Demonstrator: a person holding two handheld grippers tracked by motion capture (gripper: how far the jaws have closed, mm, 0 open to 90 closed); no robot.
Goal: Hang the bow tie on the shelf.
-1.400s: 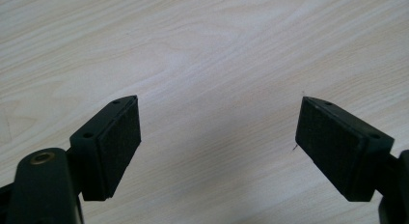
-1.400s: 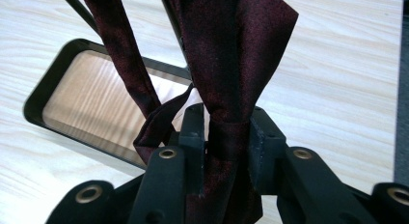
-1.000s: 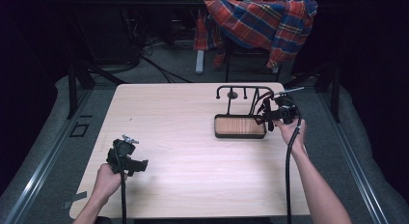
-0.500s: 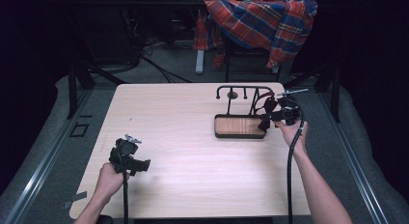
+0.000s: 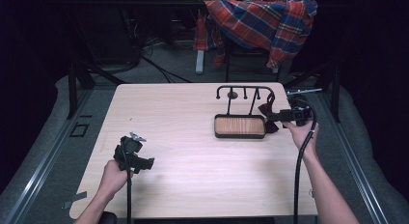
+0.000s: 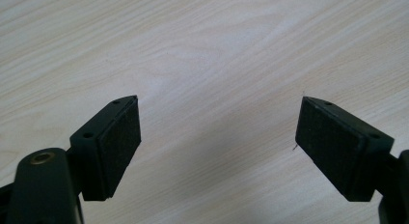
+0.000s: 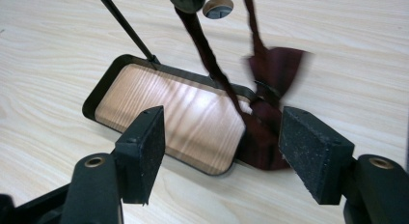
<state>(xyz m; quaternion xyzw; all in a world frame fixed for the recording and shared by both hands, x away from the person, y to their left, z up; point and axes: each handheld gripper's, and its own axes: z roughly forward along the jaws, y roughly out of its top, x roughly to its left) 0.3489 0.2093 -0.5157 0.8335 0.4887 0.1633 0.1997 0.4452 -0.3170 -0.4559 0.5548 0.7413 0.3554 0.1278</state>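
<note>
My right hand-held gripper is spread wide by the dark red bow tie hanging on the black rack over its wooden tray; it looks soft and floppy, so I'd pinch its strap; my left hand-held gripper gapes over bare worktop.

Light wood-grain table sits centre frame, rounded corners, evenly lit from above; small round grommet hole in the tabletop near its far edge. Floor around it is grey carpet, with metal rails running diagonally on both sides and a dark square outline marked left of the table. Behind the table: chair draped with a red-blue plaid cloth, black cables trailing over the floor, black frame legs at left. Rest of the room is dark, walls not discernible.
</note>
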